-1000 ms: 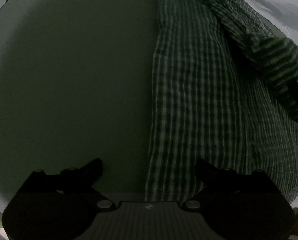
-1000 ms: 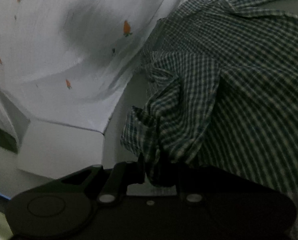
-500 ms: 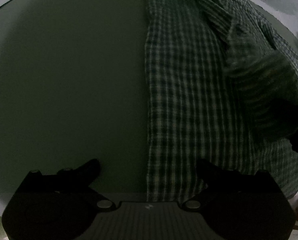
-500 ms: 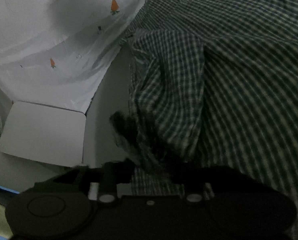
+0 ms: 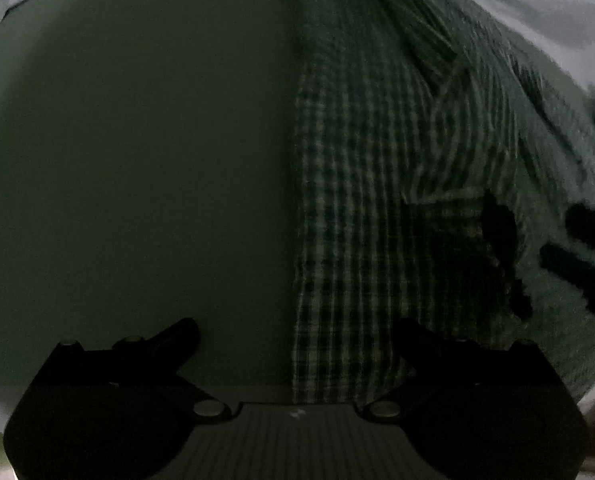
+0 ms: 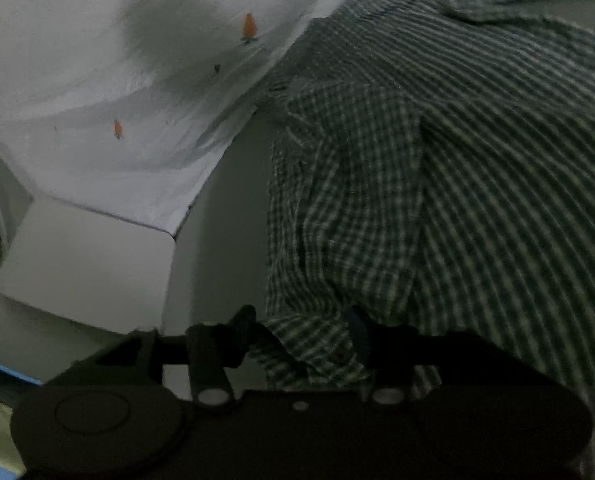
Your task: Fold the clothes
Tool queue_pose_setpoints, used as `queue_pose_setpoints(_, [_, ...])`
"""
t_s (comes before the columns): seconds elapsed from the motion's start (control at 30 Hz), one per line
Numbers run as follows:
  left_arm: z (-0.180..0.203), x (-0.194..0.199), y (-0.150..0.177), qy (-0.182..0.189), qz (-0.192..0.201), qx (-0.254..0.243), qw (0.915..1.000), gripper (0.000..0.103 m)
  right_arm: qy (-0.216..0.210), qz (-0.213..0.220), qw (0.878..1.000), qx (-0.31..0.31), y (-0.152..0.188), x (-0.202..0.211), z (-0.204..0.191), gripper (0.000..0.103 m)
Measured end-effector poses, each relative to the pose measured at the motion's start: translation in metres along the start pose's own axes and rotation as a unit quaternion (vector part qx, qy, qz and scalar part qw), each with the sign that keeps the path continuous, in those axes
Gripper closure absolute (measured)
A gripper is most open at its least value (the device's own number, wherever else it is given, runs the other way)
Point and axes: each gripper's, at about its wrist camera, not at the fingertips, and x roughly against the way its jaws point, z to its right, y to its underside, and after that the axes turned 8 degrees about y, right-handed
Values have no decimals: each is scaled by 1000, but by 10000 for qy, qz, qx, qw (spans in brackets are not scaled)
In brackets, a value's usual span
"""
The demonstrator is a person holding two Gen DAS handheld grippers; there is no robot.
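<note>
A green-and-white checked shirt (image 5: 377,200) lies flat on the table, its straight edge running up the middle of the left wrist view. My left gripper (image 5: 297,332) hangs open above that edge, one finger over bare table and one over cloth, touching nothing. In the right wrist view, a folded-over sleeve (image 6: 349,200) lies on the shirt's body (image 6: 517,160). My right gripper (image 6: 303,320) has its jaws opening, with the sleeve's end lying loose between them. Its two dark fingers (image 5: 585,228) show at the right edge of the left wrist view.
The dull green table top (image 5: 137,160) spreads left of the shirt. A white cloth with small orange prints (image 6: 137,80) lies past the shirt, and a white flat block (image 6: 85,264) sits under its near edge. A blue strip (image 6: 1,368) marks the lower left.
My right gripper went from shut on the bunched sleeve to open, and the sleeve has dropped flat onto the shirt. The left gripper has hardly moved.
</note>
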Motion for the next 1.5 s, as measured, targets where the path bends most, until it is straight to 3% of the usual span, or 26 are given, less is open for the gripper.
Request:
queue_pose_setpoints(0.17, [-20, 14, -1, 302, 129, 526, 9981, 0, 183, -249, 9987, 412, 4, -22, -18, 49])
queue_pose_setpoints(0.37, [-28, 18, 3, 182, 173, 661, 9975, 0, 973, -273, 9832, 1518, 14, -42, -44, 50])
queue_pose_setpoints(0.43, [-33, 21, 4, 165, 191, 708, 9972, 0, 1059, -171, 9794, 1708, 16, -44, -48, 61])
queue_pose_setpoints(0.5, [-36, 25, 5, 144, 211, 754, 9968, 0, 900, -161, 9829, 1600, 14, -43, -43, 90])
queue_pose_setpoints(0.6, [-30, 18, -3, 167, 293, 830, 9960, 0, 126, -131, 9937, 1110, 12, -34, -29, 101])
queue_pose_setpoints(0.7, [-31, 21, -1, 249, 417, 885, 9949, 0, -783, -48, 9943, 717, 13, -18, -13, 102])
queue_pose_setpoints(0.83, [-32, 27, -1, 366, 589, 929, 9933, 0, -1421, -196, 9866, 775, 16, -6, -2, 102])
queue_pose_setpoints(0.87, [-31, 26, -1, 400, 625, 941, 9928, 0, -1343, -273, 9870, 835, 18, -6, 0, 102])
queue_pose_setpoints(1.03, [-25, 18, -10, 419, 604, 941, 9929, 0, -51, -921, 9868, 1333, 29, -30, 0, 96])
queue_pose_setpoints(1.13, [-19, 19, -14, 409, 581, 848, 9939, 0, 10, -1068, 9860, 1277, 30, -32, 1, 87])
queue_pose_setpoints(1.2, [-14, 21, -17, 394, 603, 773, 9944, 0, -53, -992, 9872, 1250, 26, -28, 0, 66])
queue_pose_setpoints(1.23, [-12, 23, -17, 383, 617, 741, 9946, 0, -85, -915, 9879, 1247, 23, -24, -1, 62])
queue_pose_setpoints(1.5, [-9, 24, -34, 367, 760, 865, 9927, 0, -140, -275, 9961, 827, -7, 12, 18, 51])
